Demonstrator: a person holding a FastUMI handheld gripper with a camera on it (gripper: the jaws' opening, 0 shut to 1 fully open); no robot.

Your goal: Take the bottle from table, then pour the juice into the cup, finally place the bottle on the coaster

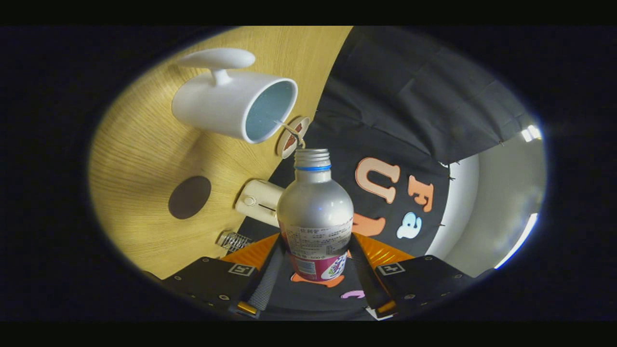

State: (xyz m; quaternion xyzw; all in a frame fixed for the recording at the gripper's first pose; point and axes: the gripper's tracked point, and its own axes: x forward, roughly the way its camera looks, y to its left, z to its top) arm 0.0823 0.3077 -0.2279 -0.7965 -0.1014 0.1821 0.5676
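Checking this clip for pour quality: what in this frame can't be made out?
- Juice level: the bottle between the gripper fingers is opaque metal.
- Cup contents: seen at an angle, its bottom is hidden.
- Small round tag beyond the bottle mouth: too small to identify.
- Coaster: plain dark disc, no detail.

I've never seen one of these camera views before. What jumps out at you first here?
The silver bottle stands out first: it sits between the gripper fingers, clamped by both, its open threaded neck aimed toward the white cup. The cup, pale blue inside, stands on the wooden table just beyond the bottle's mouth, and the whole scene looks tipped sideways. A dark round coaster lies on the table beside the bottle.
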